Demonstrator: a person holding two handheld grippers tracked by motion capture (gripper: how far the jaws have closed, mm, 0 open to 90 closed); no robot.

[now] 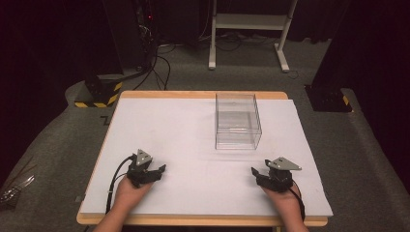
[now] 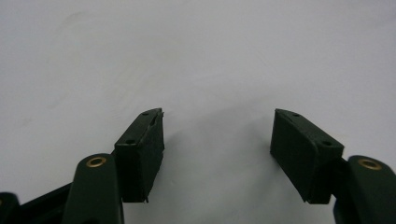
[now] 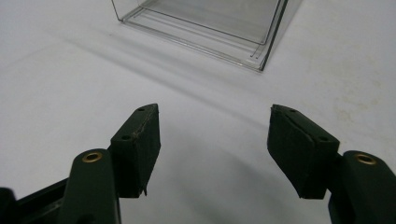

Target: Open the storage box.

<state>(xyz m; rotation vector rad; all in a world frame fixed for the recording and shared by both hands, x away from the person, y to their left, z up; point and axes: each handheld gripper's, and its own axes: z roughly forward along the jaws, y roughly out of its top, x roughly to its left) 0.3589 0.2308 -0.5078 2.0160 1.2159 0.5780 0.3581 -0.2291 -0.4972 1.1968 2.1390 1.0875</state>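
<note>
One clear box (image 1: 238, 121) stands on the white surface (image 1: 183, 140), right of centre and toward the far edge, well apart from both hands. In the right gripper view its near lower corner (image 3: 261, 65) appears beyond the jaws.

Handling properties (judged from appearance):
- Material looks like rigid transparent plastic with thin walls; expect low weight.
- Walls are smooth and glossy, so the pads may slip under a light pinch.
- Thin panels may flex or crack if squeezed hard across the full width.
- The box appears empty; whether it carries a lid cannot be told.

Recommended hold: clamp one upright wall near its top edge, one pad inside and one outside, or brace two opposite walls with both tongs. Close to a corner the wall should be stiffest.

State of the tongs:
- Left tongs (image 1: 153, 170): on the near left of the surface, jaws spread wide, nothing between them, only bare white sheet ahead in the left gripper view.
- Right tongs (image 1: 257, 172): on the near right, jaws likewise spread wide and holding nothing, aimed toward the box.
</note>
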